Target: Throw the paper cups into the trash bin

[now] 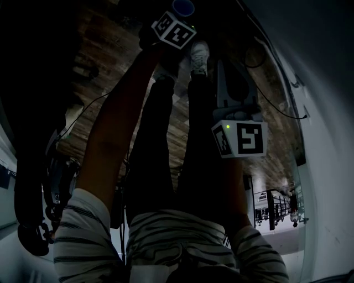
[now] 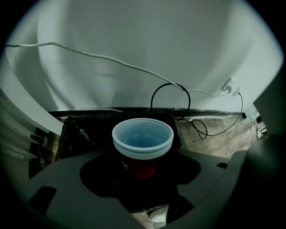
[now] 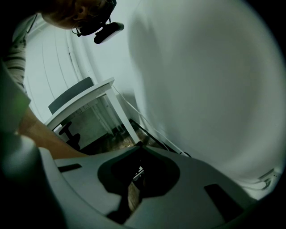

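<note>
A stack of paper cups [image 2: 142,141], pale blue on top with a red one beneath, stands upright between the jaws of my left gripper [image 2: 142,172], which is shut on the red cup. Just behind the stack, against the white wall, is the trash bin [image 2: 85,132] lined with a black bag. In the head view the blue cup rim [image 1: 183,8] shows at the top edge, above the left gripper's marker cube [image 1: 173,30]. My right gripper [image 3: 137,146] has its tips together and holds nothing. It hangs lower right in the head view [image 1: 231,77].
Black and white cables [image 2: 170,96] loop along the floor and wall to an outlet [image 2: 229,85]. A white table [image 3: 89,100] stands by the wall. The person's legs and a white shoe [image 1: 199,55] are on the wooden floor [image 1: 105,61].
</note>
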